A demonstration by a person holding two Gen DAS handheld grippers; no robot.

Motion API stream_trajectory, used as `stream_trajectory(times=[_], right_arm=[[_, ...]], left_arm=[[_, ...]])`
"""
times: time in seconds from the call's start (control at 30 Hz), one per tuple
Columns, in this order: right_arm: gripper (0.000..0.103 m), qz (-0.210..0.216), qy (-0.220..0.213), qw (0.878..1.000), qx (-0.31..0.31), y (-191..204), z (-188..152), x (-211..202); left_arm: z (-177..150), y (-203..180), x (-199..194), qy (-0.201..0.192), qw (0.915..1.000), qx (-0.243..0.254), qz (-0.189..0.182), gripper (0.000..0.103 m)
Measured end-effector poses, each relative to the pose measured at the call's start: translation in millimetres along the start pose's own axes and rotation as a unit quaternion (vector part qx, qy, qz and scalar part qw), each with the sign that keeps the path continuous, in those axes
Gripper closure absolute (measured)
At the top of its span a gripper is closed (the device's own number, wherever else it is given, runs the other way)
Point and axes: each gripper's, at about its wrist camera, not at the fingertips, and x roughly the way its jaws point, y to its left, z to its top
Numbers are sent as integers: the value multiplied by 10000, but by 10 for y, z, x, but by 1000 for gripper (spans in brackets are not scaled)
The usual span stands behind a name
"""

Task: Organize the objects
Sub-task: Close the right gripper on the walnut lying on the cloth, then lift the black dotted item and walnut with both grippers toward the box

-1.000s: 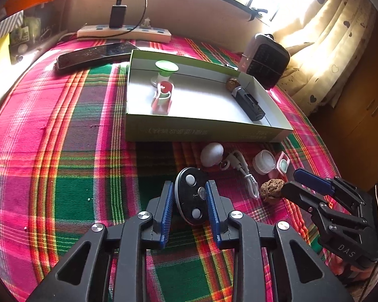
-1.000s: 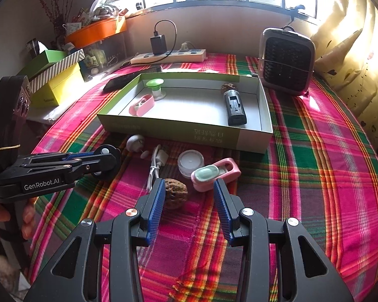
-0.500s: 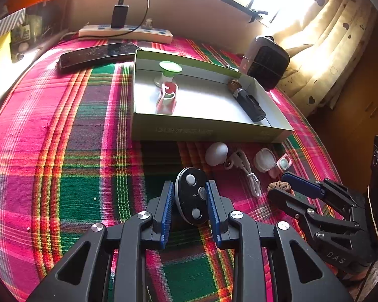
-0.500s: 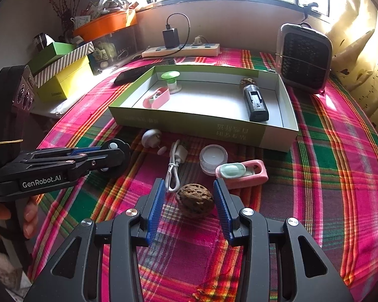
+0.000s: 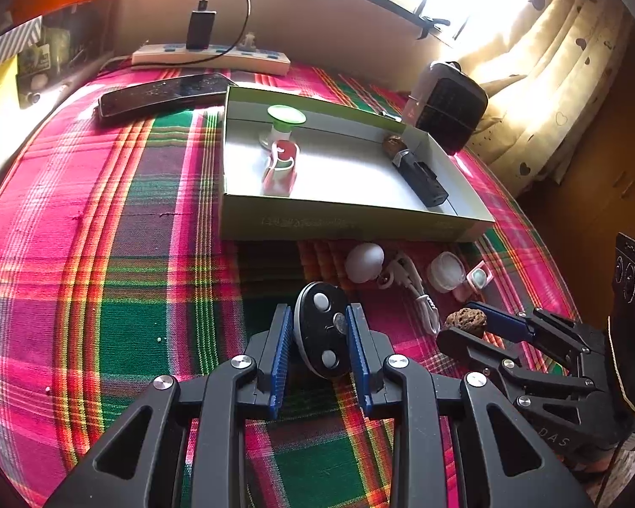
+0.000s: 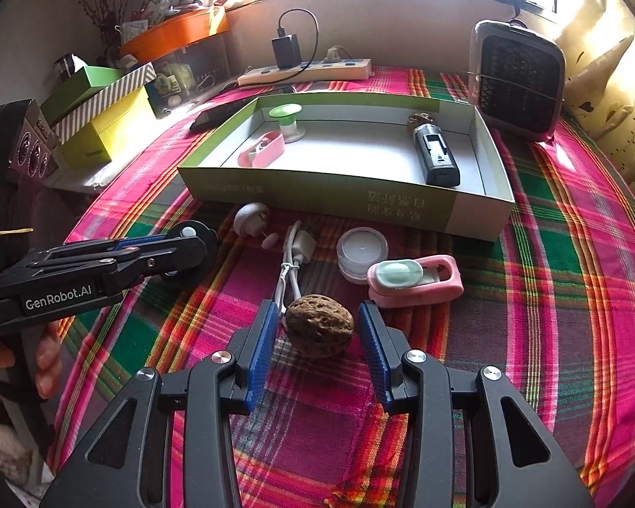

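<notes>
Two grippers: both low over the plaid cloth, in front of the box [image 6: 347, 201].
Left gripper [image 5: 320, 334]: clamped on the black oval fob [image 5: 322, 330], pads pressed to both its sides; fob near the box's front wall, whether lifted or on the cloth cannot be told.
Right gripper [image 6: 316, 330]: spread apart around the walnut [image 6: 318, 324], a gap on each side, nothing gripped yet.
Walnut: on the cloth, well in front of the box, just beside the pink case [image 6: 415, 281] and the white cable [image 6: 290, 271].
Box contents: green-capped spool [image 6: 287, 120], pink clip [image 6: 263, 150], black device [image 6: 437, 156], a second nut at its far end.
Loose near the front wall: white round piece [image 6: 250, 219], small jar [image 6: 362, 252].
Step, judged: closing on the walnut, then both loads into the box.
Risk, walnut: round and hard, likely to squirt forward out of off-centre pads, rolling into the case or cable.
Risk, cable: lying close to the left pad, could be pinched along and dragged.
Risk, fob: smooth curved edge, could pivot or slip during the carry.
Risk, box: light card wall, a low carry could shove it.
</notes>
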Motion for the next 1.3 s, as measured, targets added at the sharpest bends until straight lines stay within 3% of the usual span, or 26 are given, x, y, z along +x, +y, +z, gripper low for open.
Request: stream_trajectory(times=[0.37,0.53,1.3], right_arm=[[62,-13,-4,10000,33,-10,-1,-8],[69,-45,-5,10000,48,-18,-5,-11],[69,-53,-4,10000,43,-14,-8,-16]], left_arm=[[-4,-4,-4,-4,10000,-3,-1,78],[-5,-6,-4,-7,10000,-7,-1,78],[-13,-18,-5,-14,10000,0,6,79]])
